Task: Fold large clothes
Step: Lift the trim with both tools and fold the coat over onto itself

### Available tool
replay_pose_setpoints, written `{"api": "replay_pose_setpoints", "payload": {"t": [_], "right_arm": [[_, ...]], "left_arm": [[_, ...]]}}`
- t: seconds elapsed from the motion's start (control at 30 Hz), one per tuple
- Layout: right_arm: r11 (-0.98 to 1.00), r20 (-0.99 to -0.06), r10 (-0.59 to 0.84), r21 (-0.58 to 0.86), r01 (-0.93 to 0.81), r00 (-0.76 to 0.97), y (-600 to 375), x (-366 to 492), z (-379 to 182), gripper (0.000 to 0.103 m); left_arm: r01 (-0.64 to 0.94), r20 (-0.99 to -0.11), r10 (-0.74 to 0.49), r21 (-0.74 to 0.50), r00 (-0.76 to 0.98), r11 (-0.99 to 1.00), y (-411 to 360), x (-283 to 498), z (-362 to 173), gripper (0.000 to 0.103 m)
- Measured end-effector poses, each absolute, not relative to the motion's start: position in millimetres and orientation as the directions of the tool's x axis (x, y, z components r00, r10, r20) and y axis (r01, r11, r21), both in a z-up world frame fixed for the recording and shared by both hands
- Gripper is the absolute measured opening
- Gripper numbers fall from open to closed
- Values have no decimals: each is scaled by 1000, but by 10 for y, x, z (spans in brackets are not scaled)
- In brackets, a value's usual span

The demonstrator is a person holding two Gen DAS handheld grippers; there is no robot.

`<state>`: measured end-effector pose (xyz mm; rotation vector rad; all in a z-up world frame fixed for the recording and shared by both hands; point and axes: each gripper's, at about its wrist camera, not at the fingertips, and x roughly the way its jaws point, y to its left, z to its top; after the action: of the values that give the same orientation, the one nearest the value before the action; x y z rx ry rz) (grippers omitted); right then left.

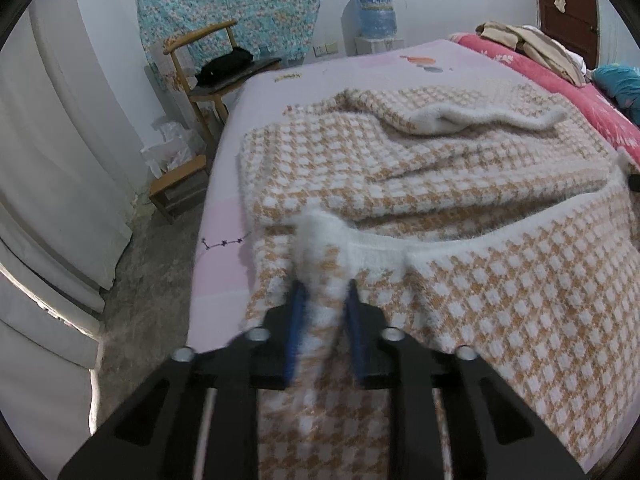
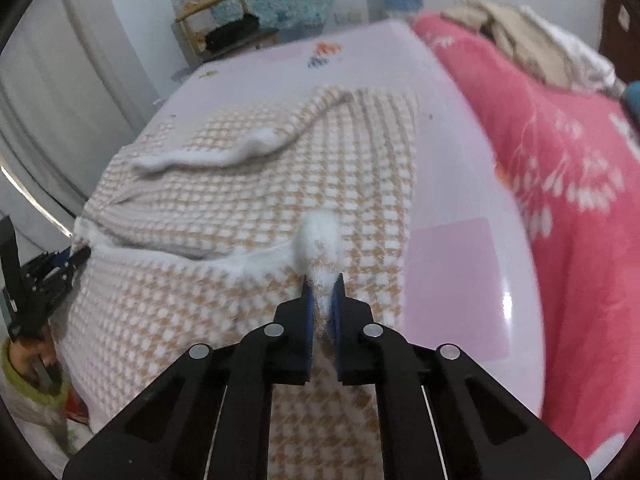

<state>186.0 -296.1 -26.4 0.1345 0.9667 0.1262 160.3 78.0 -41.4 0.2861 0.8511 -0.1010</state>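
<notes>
A: Left wrist view first. Where is the garment?

B: The checked sweater (image 1: 420,184) lies across the pink bed (image 1: 224,272), its near hem hanging over the near edge. The left hand-held gripper (image 1: 323,292) pinches the white-trimmed hem at the sweater's left corner.

A: And the right wrist view?

B: The right hand-held gripper (image 2: 322,286) is pressed together on the same hem at the right corner, a white tuft bunched between its pads.

A: So which step?

B: Both near corners look secured. I'd judge the next move is lifting them together and carrying the hem toward the far edge, keeping it level.
</notes>
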Motion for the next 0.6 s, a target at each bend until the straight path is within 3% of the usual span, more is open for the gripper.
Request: {"api": "replay_pose_setpoints", "payload": {"t": [0.07, 0.33, 0.6], "right_arm": [[988, -783, 146, 143, -54, 604, -2903, 1706, -136, 5], [992, -656, 110, 119, -42, 747, -2856, 1418, 464, 5], [995, -526, 102, 52, -88, 845, -2940, 2194, 1057, 5]], "left_arm": [[203, -733, 3, 192, 680, 960, 803, 1514, -321, 10], [185, -609, -56, 151, 791, 971, 877, 1279, 312, 8], [207, -485, -118, 133, 866, 969, 893, 1984, 989, 8]]}}
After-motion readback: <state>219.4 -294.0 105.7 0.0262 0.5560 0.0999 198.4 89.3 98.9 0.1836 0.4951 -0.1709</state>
